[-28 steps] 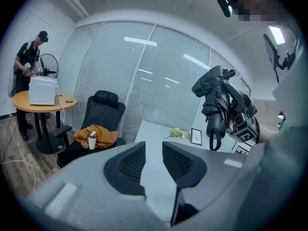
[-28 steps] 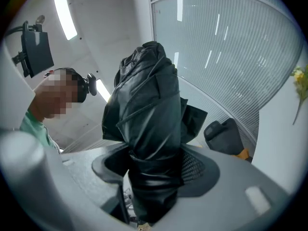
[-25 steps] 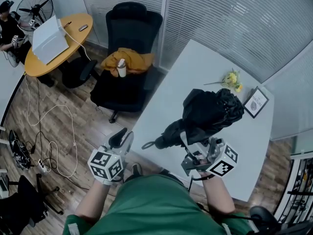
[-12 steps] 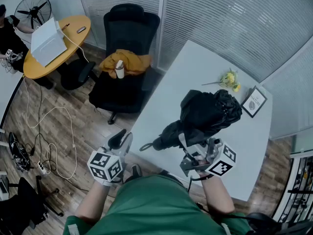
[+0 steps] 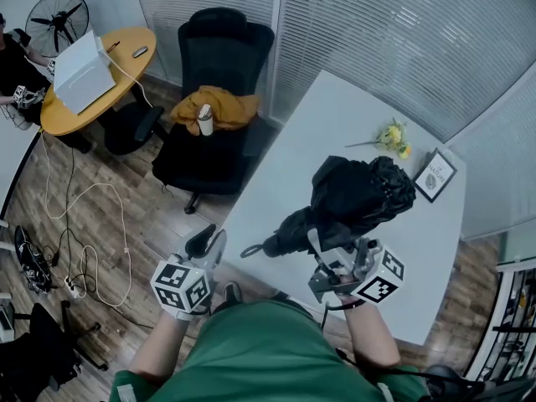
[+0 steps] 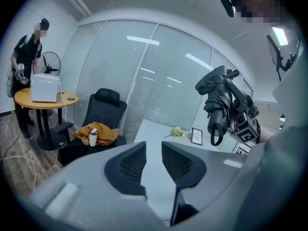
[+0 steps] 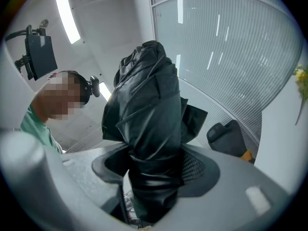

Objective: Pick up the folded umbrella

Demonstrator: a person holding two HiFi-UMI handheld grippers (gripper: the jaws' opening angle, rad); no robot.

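Nearest the person, on the left, the left gripper [image 5: 208,241] hangs over the floor just off the white table's [image 5: 335,115] near edge. Its jaws stand slightly apart, have just been closing a little, and have nothing between them. To its right, the right gripper [image 5: 333,254] is clenched on the folded umbrella [image 5: 360,191], which is lifted clear of the table with its strap end pointing left. Farther right lie yellow flowers [image 5: 395,135] and a framed picture [image 5: 435,175]. Far left stands a black chair [image 5: 222,48].
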